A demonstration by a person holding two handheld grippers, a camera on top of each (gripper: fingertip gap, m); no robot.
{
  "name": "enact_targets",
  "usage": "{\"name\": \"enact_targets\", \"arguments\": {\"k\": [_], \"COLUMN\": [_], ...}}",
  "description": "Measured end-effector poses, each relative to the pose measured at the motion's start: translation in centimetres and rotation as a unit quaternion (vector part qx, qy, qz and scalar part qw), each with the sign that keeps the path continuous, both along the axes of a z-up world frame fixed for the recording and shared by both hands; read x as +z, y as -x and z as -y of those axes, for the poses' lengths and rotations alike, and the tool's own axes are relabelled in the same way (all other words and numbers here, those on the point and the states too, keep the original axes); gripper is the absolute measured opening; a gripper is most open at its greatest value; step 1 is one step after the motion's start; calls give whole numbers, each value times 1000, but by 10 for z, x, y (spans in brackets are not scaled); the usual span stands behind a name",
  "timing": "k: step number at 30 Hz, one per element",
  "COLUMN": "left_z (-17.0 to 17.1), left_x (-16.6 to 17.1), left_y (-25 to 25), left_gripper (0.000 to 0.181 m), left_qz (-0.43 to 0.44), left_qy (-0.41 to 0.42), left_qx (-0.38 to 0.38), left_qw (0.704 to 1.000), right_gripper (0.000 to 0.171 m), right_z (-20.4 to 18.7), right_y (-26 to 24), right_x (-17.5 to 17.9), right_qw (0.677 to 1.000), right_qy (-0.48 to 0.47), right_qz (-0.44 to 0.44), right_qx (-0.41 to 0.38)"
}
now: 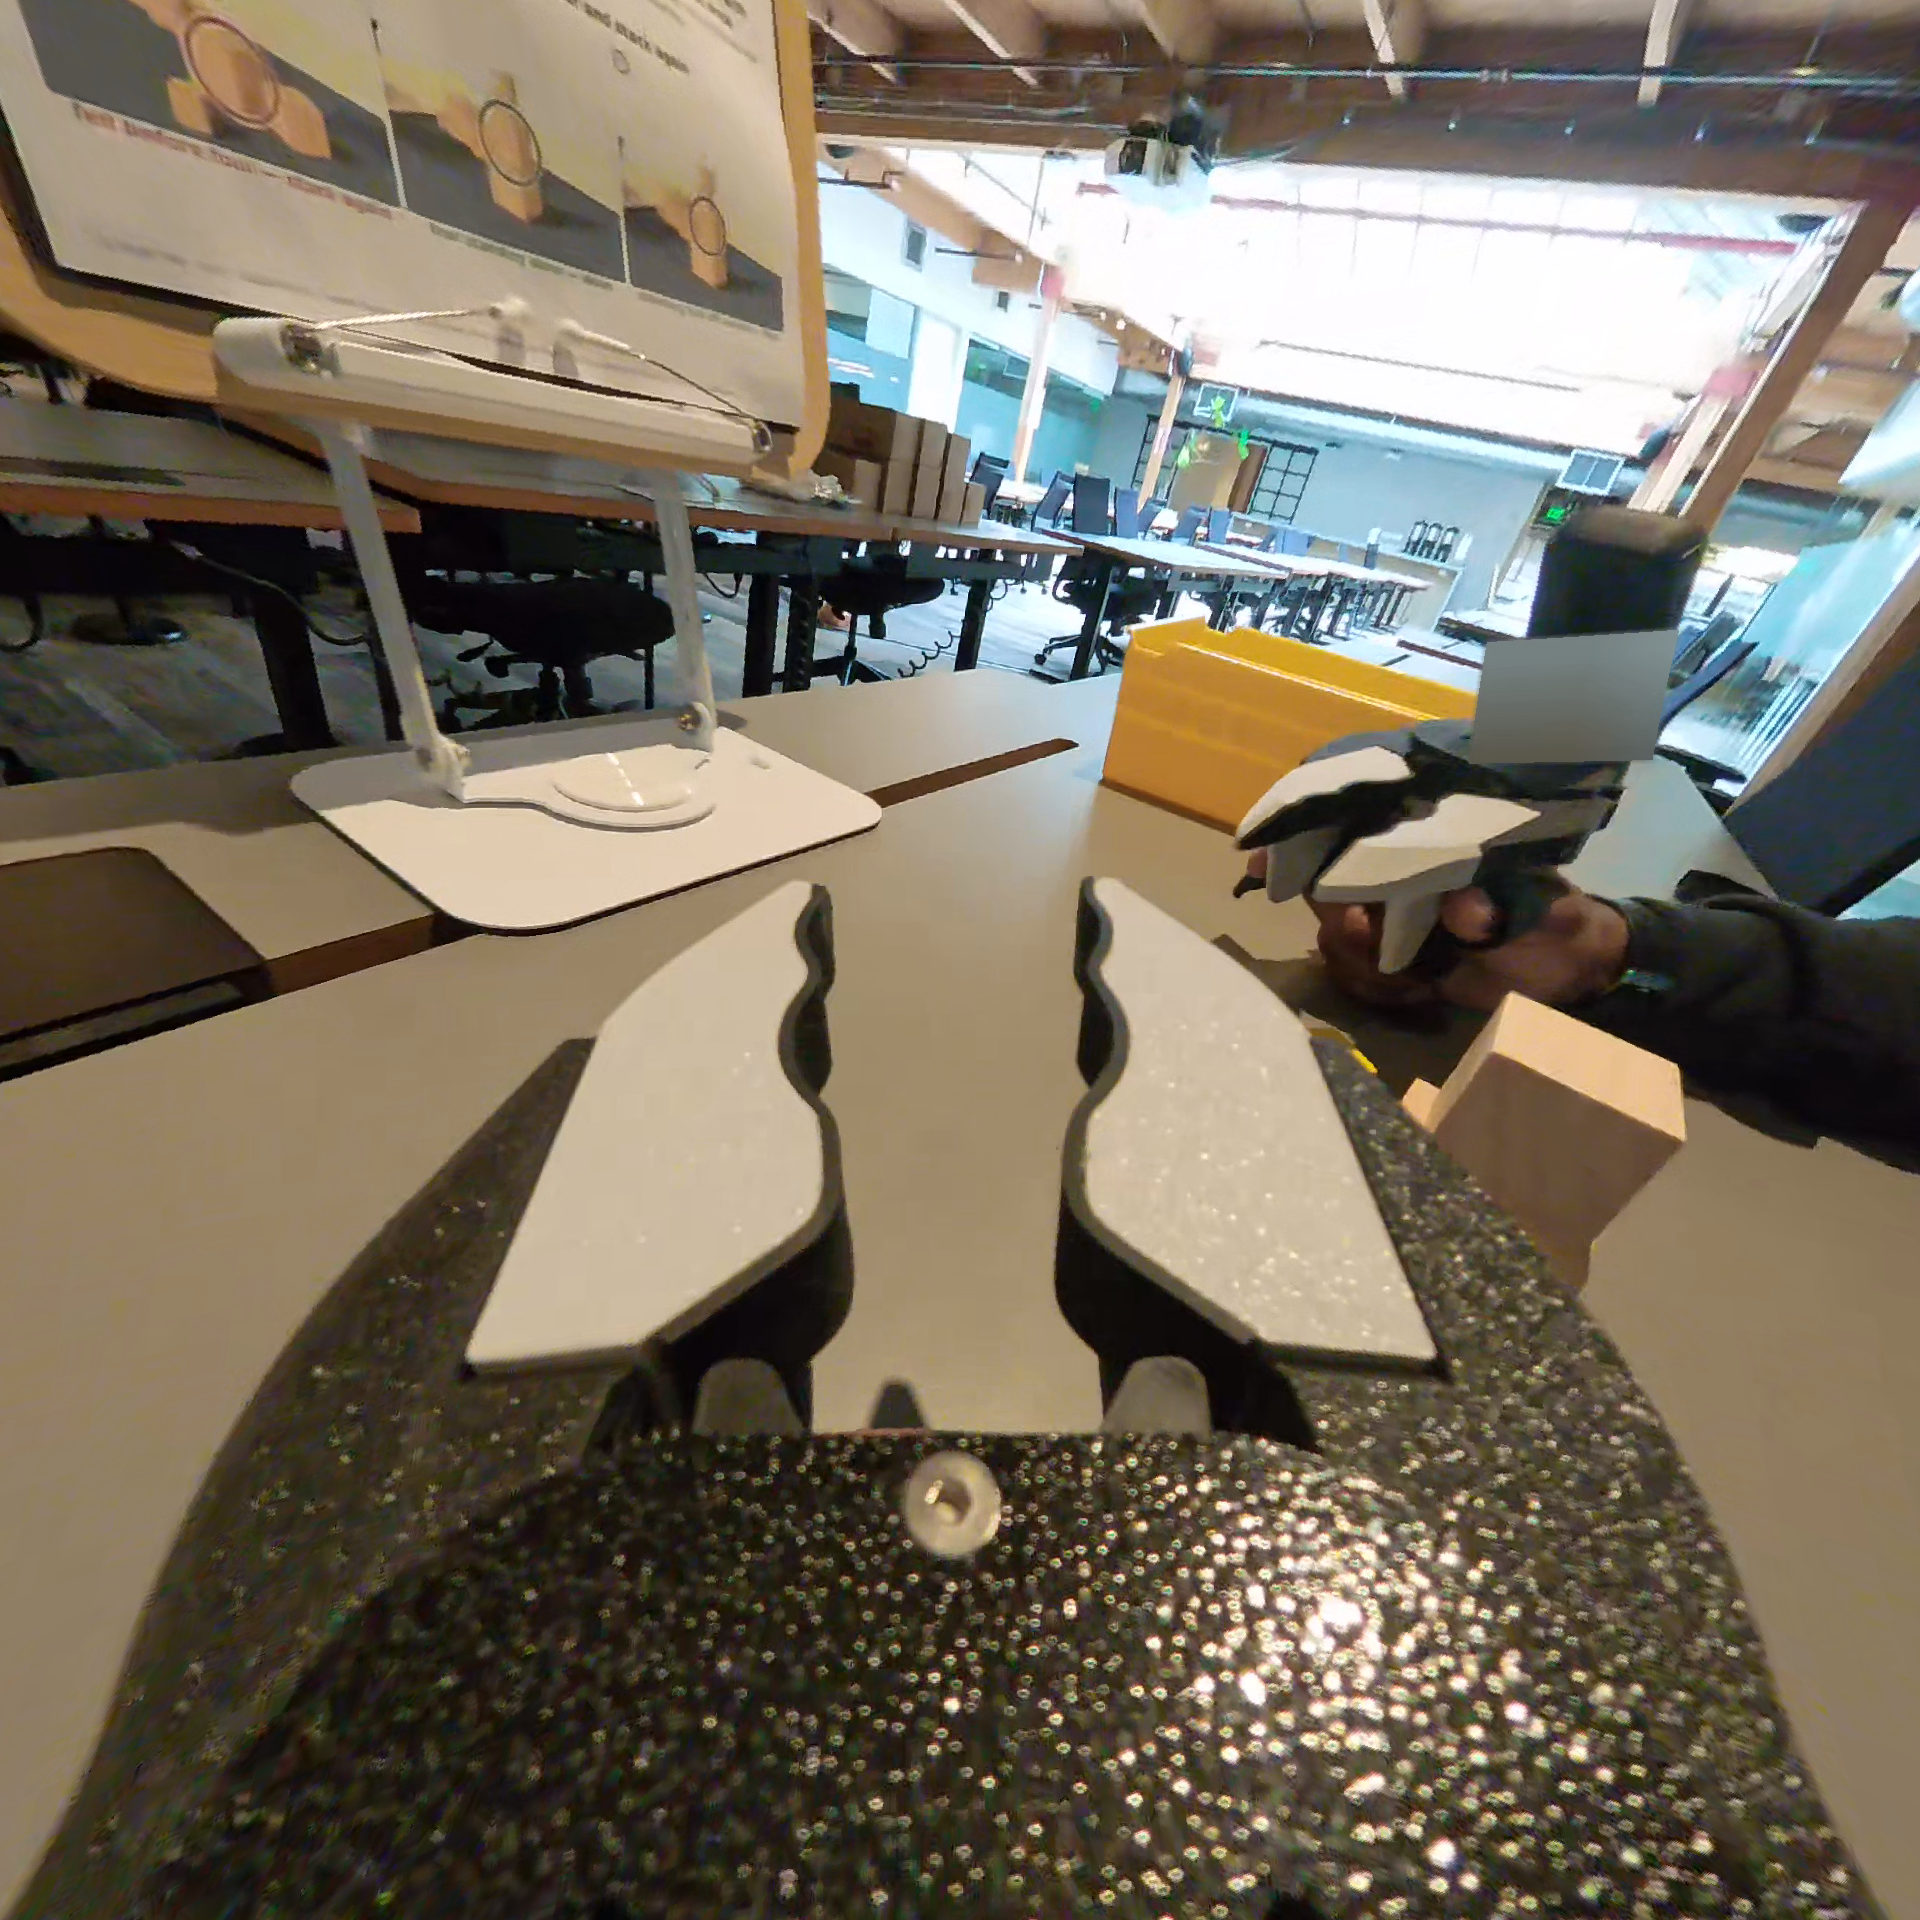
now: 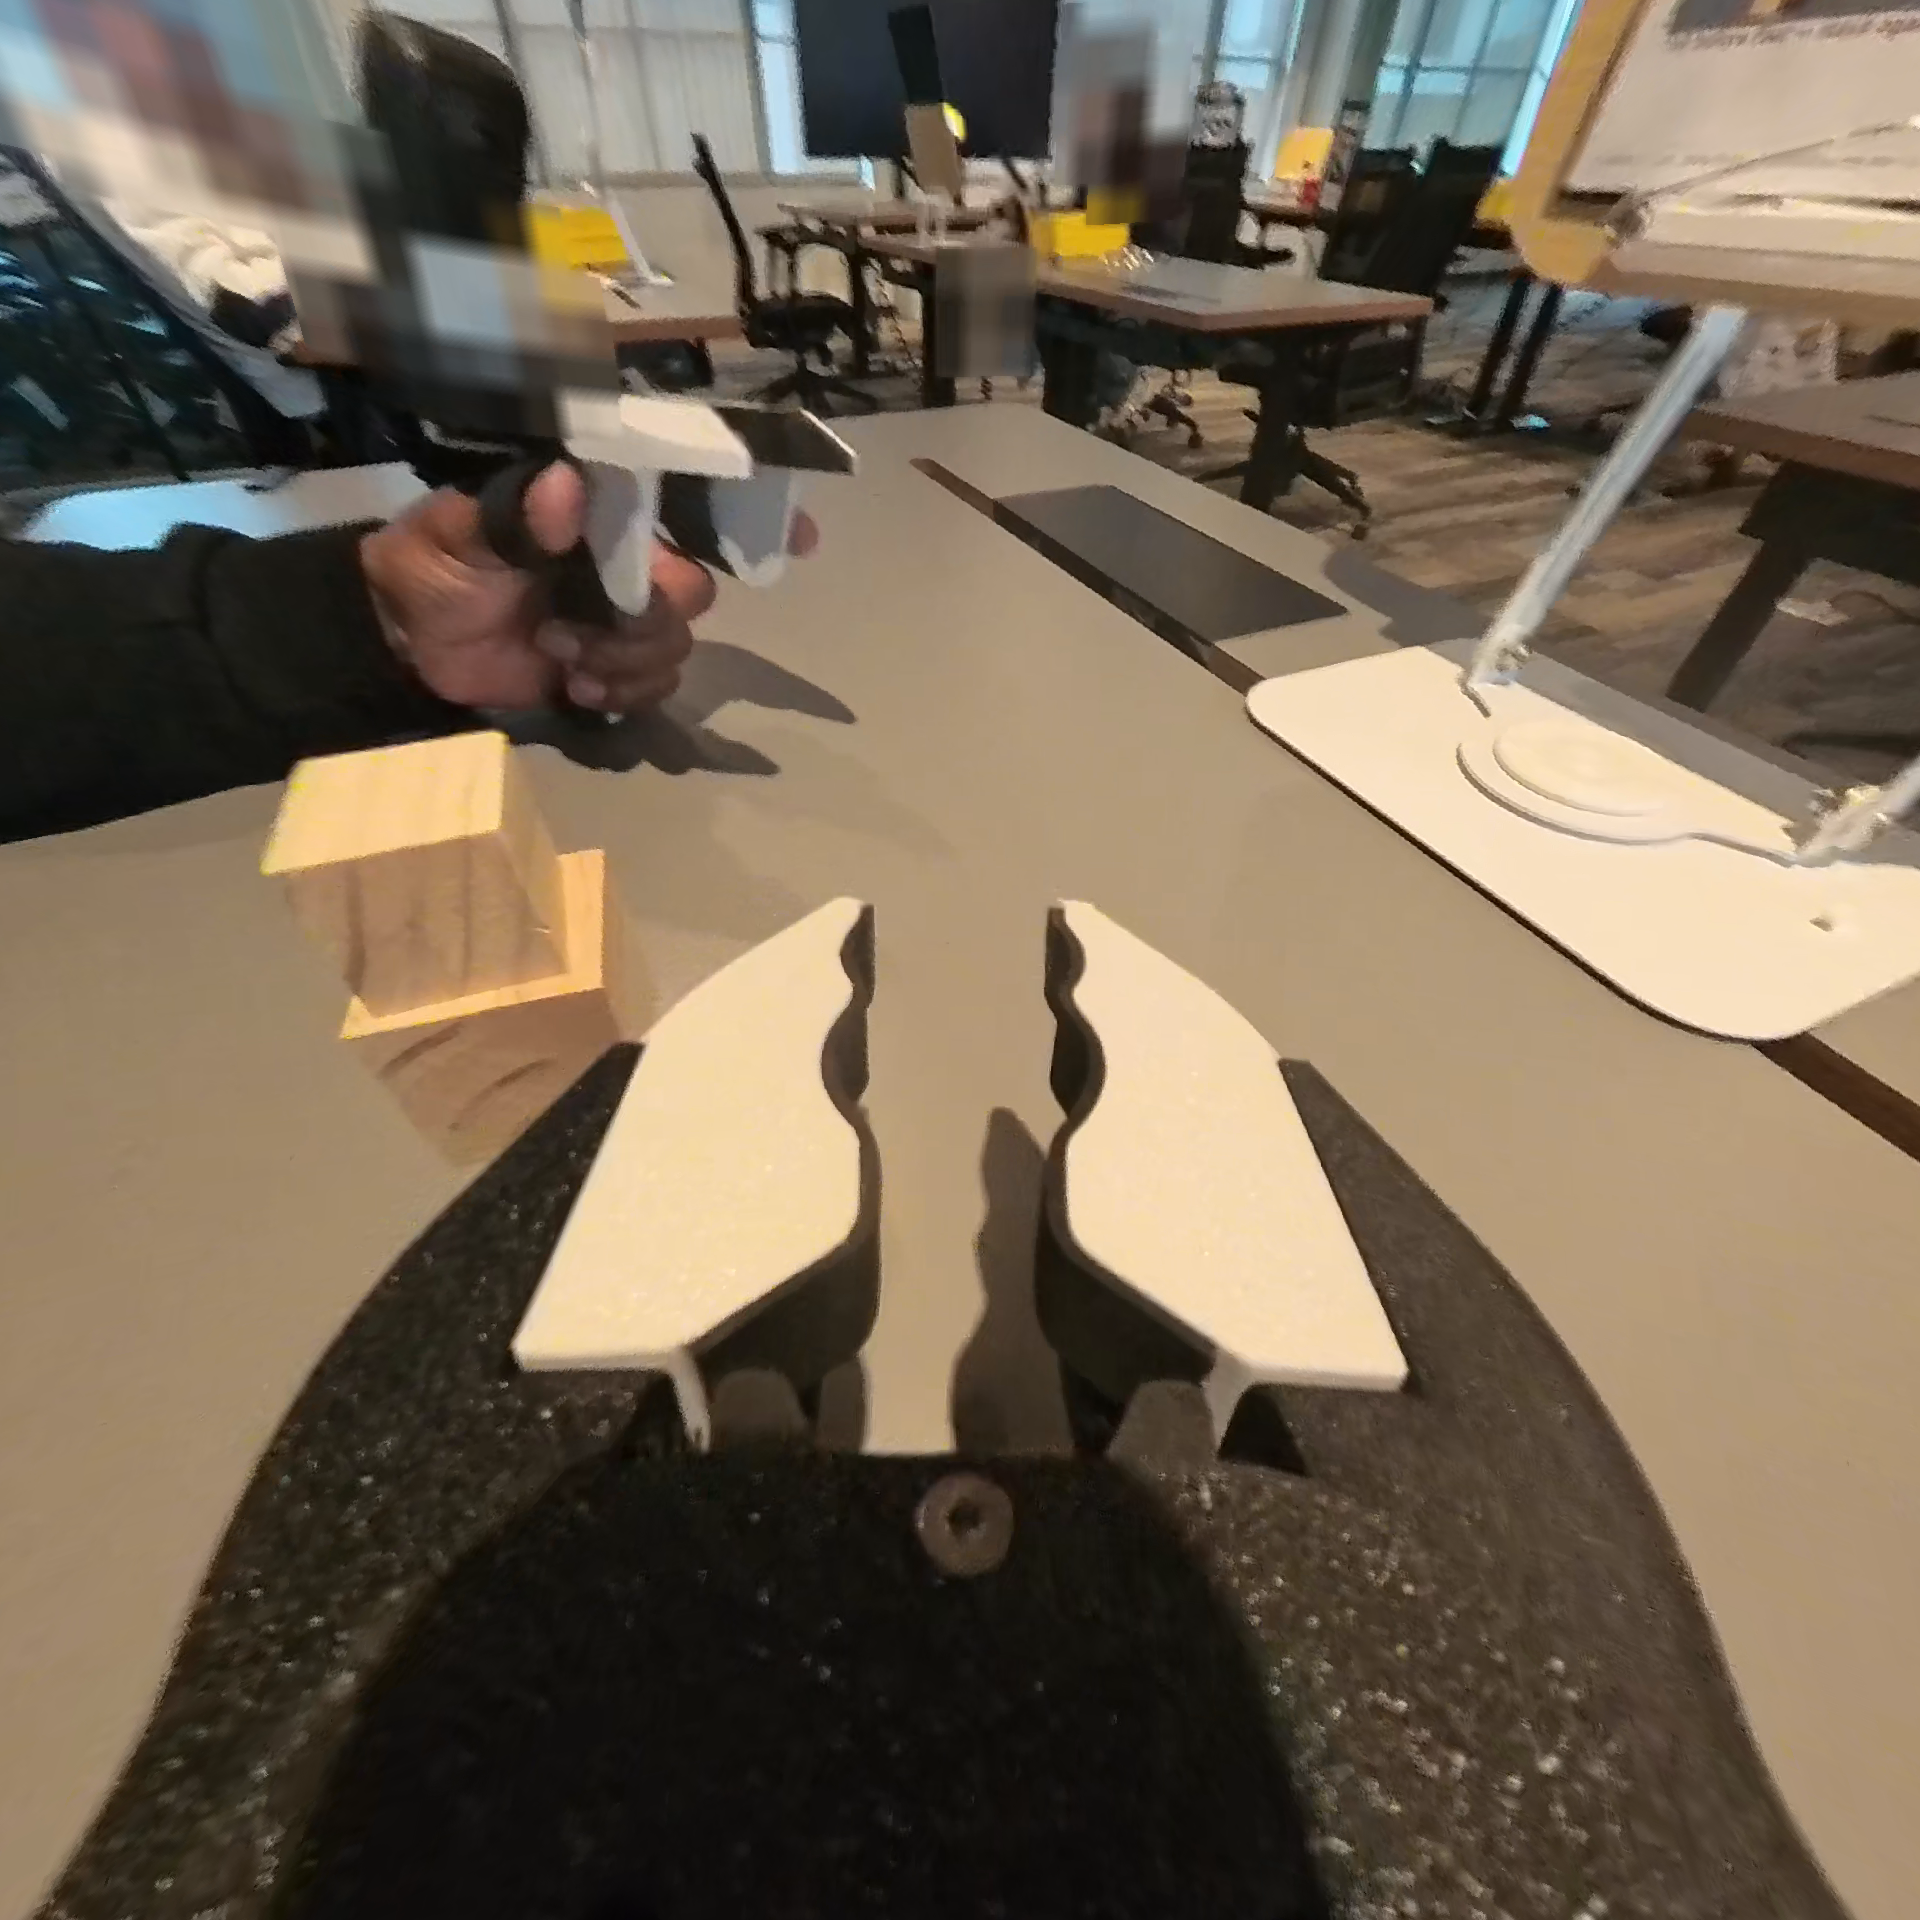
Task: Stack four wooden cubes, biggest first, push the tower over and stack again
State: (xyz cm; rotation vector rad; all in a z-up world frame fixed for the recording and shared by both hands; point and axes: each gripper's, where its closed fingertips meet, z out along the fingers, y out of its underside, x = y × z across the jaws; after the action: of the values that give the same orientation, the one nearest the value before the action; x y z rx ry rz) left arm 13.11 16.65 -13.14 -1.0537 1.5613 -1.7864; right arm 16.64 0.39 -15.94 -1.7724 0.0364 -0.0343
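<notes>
The left gripper (image 1: 951,904) and right gripper (image 2: 961,920) are both hovering over the grey table (image 2: 987,675) with fingers spread, gripping nothing. Between them, 1 pale wooden cube (image 2: 416,862) is sitting on a larger wooden cube (image 2: 488,1049), set towards 1 corner. Risk: that offset is likely leaving later cubes poorly supported; either gripper could clip the stack. The other 2 cubes are not showing.

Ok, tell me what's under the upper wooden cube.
The upper cube sits on a wider wooden cube resting on the grey table. The right gripper hides the lower cube's near corner.
</notes>
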Motion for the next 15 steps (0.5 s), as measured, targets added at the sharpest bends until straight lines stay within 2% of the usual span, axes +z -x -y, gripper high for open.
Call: {"name": "enact_targets", "arguments": {"k": [5, 10, 15], "left_z": [0, -1, -5], "left_x": [0, -1, 0], "left_y": [0, -1, -2], "left_gripper": [44, 44, 42], "left_qz": [-1, -6, -14], "left_qy": [-1, 8, 37], "left_qx": [0, -3, -15], "left_qw": [1000, 1000, 999], "right_gripper": [36, 33, 48], "right_z": [10, 16, 17], "right_y": [-20, 5, 25], "right_x": [-26, -28, -43], "right_qw": [990, 986, 977], "right_qy": [92, 99, 161], "right_qz": [-12, -88, -69], "right_qx": [-103, -96, -118]}}
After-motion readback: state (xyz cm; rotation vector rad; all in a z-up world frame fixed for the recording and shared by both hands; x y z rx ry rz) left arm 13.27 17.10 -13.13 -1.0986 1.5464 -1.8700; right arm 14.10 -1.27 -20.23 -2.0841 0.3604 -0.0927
